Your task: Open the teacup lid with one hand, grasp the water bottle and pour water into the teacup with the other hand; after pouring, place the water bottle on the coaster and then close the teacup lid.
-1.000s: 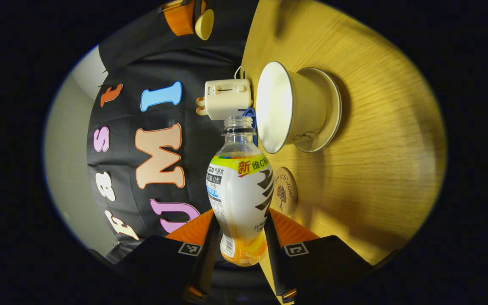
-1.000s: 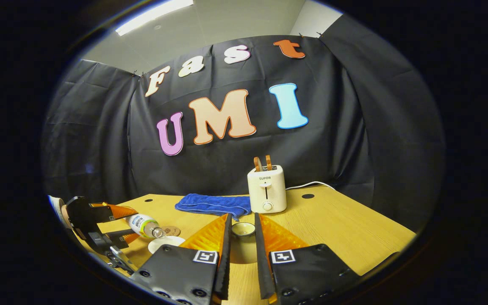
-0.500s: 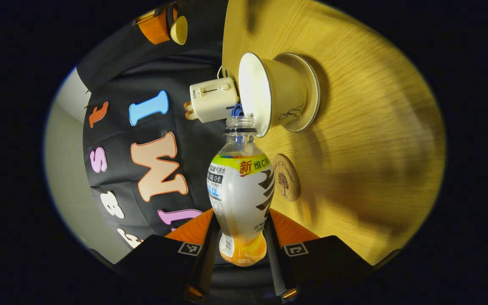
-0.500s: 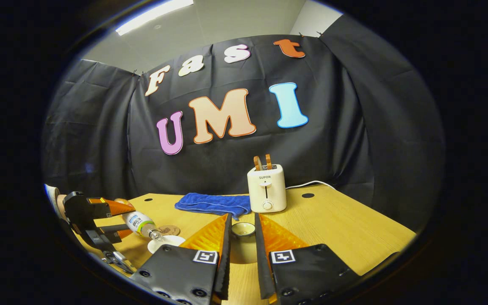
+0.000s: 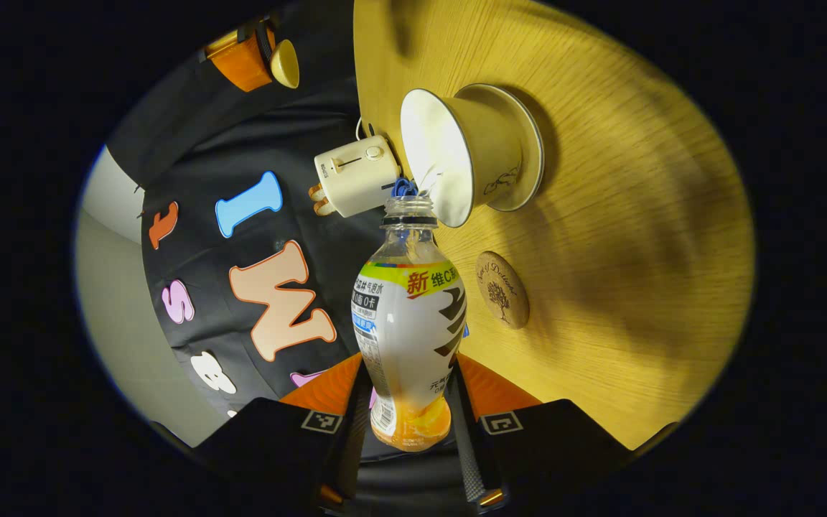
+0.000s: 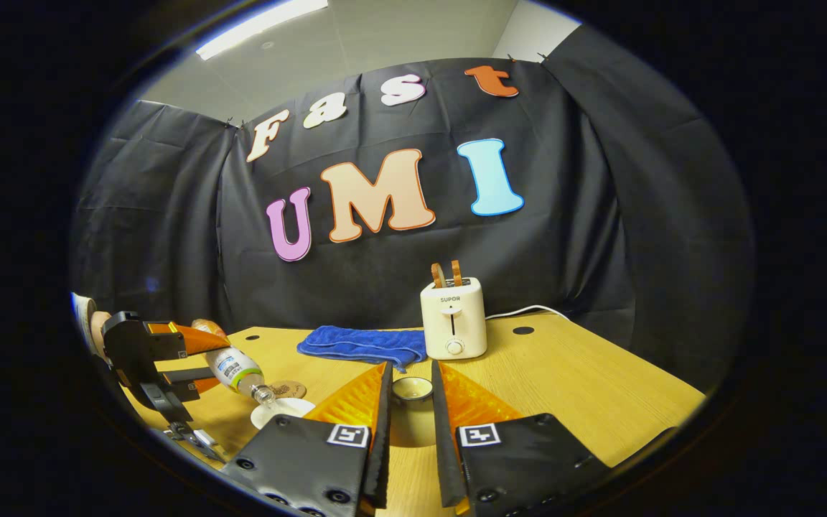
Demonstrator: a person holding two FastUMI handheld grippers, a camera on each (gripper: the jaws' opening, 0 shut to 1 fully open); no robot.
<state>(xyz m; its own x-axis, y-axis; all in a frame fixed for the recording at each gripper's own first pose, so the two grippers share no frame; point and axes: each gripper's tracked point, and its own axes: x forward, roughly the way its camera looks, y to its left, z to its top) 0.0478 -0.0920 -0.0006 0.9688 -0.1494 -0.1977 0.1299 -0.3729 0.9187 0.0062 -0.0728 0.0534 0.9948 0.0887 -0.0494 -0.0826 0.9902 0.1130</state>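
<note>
My left gripper (image 5: pixel 407 370) is shut on the water bottle (image 5: pixel 408 323), which has no cap and is tipped far over. Its mouth sits at the rim of the white teacup (image 5: pixel 465 159), and a thin stream of water runs into the cup. The cup stands open on its saucer (image 5: pixel 530 159), with the round wooden coaster (image 5: pixel 502 289) close beside it. My right gripper (image 6: pixel 411 370) is shut on the teacup lid (image 6: pixel 412 390) and holds it above the table. From there the left gripper (image 6: pixel 166 357), tilted bottle (image 6: pixel 238 369), teacup (image 6: pixel 281 411) and coaster (image 6: pixel 290 390) appear low on the left.
A white toaster (image 6: pixel 453 327) with its cord stands at the back of the wooden table (image 6: pixel 571 388), and a folded blue towel (image 6: pixel 360 345) lies left of it. A hand (image 6: pixel 95 327) holds the left gripper at the table's left edge.
The bottle has tilted further and its mouth has come over the cup's rim; water now flows out. The right gripper with the lid has hardly moved.
</note>
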